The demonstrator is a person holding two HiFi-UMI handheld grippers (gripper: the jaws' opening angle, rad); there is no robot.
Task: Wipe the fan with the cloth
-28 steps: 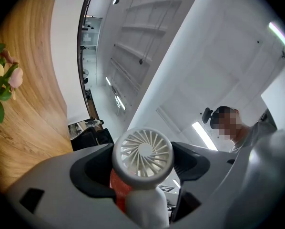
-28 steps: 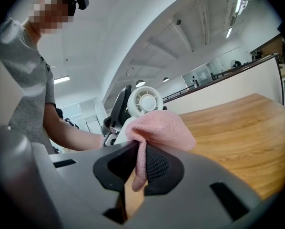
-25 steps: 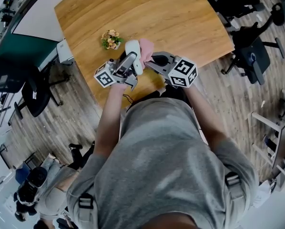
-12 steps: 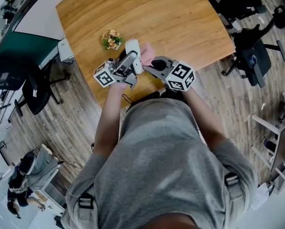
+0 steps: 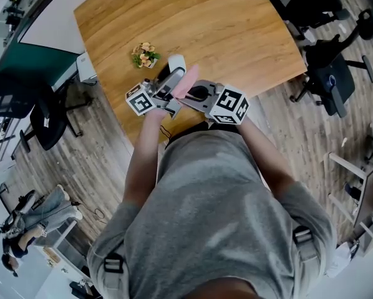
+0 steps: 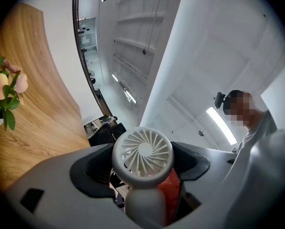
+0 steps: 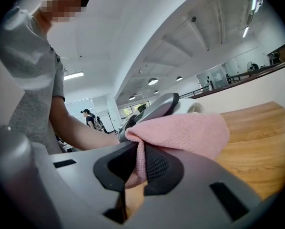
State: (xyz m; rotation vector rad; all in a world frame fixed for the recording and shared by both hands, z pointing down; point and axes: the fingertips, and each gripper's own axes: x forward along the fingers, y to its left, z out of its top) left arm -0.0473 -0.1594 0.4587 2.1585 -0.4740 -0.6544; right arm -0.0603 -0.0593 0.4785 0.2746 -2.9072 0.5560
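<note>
My left hand-held gripper [image 5: 168, 81] is clamped on the fan [image 6: 142, 152]: its 2 jaws press on the white handle from either side, and the round, ribbed head stands clear above them, facing that gripper's camera. My right hand-held gripper [image 7: 140, 163] has its jaws almost together, pinching a fold of the pink cloth [image 7: 190, 132]; the rest of the cloth bunches out past the jaw tips. In the head view the fan is held up above the near edge of the wooden worktop [image 5: 205, 17], tilted with its head pointing away from me, and the cloth lies against the fan's handle just below the head, on the fan's right side. The left gripper view agrees, with a strip of the cloth showing reddish right behind the handle, to its right. In the right gripper view the cloth covers most of the fan, only a curve of the white head showing over the cloth's top edge; I cannot tell how much of the cloth presses on the fan. A small pot of flowers [image 5: 144, 53] stands on the worktop just to the fan's left, not touching it.
</note>
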